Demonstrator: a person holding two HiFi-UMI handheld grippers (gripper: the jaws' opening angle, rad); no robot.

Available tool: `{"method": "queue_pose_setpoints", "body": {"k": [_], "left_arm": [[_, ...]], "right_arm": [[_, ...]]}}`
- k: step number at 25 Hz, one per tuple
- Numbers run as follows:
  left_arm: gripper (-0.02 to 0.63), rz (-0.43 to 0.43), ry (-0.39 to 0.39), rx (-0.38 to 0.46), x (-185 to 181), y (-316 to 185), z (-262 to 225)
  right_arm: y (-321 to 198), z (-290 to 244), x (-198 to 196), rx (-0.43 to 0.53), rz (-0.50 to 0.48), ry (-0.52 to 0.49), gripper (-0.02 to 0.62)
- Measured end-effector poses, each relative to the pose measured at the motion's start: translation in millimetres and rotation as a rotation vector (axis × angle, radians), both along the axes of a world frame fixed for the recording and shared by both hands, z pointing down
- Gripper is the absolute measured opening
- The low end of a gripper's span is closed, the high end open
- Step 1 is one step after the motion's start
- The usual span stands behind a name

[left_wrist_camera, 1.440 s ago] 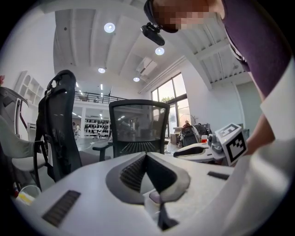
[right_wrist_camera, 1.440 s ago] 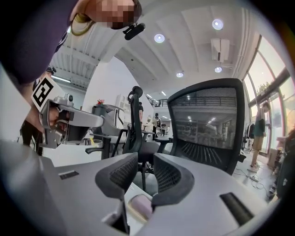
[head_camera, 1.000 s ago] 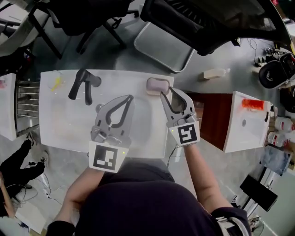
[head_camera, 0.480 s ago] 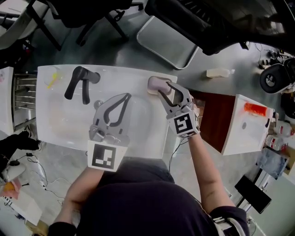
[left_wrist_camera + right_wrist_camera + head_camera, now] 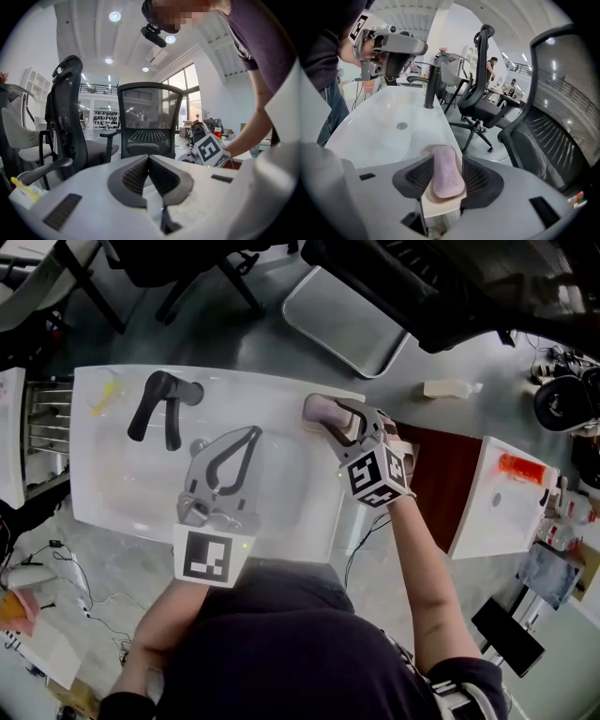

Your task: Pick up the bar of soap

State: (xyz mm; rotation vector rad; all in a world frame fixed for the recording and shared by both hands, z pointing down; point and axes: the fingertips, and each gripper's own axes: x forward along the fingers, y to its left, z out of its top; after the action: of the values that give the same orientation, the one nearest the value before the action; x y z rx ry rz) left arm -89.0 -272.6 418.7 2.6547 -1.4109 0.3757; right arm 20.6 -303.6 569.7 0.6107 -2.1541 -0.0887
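Now my right tongs (image 5: 337, 418) have dropped and tipped down onto the back right corner of the sink (image 5: 131, 484). Their jaws have just been spreading and stand wide, one pad on each side of the bar of soap (image 5: 449, 171), with no squeeze on it that I can see. The soap lies lengthwise between them on its pale dish (image 5: 440, 206), so I judge the reach is done and only the pinch and lift are left. My left tongs (image 5: 255, 432) hang over the basin, jaws pressed together, nothing in them.

As for room, the soap sits close to the sink's outer rim, with the floor and a chair (image 5: 487, 105) beyond it. A sideways nudge could push it off that edge. Toward the basin the way is open: the drain (image 5: 401, 125) and the black faucet (image 5: 431, 84) stand well apart from the soap. Nothing hangs above it, so straight up looks free.
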Motion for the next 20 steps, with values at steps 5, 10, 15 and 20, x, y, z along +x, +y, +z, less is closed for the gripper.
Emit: {"method": "queue_pose_setpoints", "body": {"k": [5, 10, 15, 20], "left_arm": [[0.000, -0.013, -0.006, -0.011, -3.9, -1.4, 3.8], [0.000, -0.020, -0.007, -0.015, -6.4, -3.2, 8.0], [0.000, -0.025, -0.005, -0.018, -8.2, -4.0, 9.3], [0.000, -0.030, -0.003, -0.027, -10.2, -5.0, 12.6]], "right_arm": [[0.5, 12.1, -1.4, -0.093, -0.074, 0.106, 0.196], [-1.0, 23.0, -1.0, -0.175, -0.123, 0.201, 0.198], [-0.8, 33.0, -3.5, -0.222, -0.174, 0.290, 0.198], [-2.5, 36.0, -6.7, -0.256, -0.185, 0.322, 0.198]]}}
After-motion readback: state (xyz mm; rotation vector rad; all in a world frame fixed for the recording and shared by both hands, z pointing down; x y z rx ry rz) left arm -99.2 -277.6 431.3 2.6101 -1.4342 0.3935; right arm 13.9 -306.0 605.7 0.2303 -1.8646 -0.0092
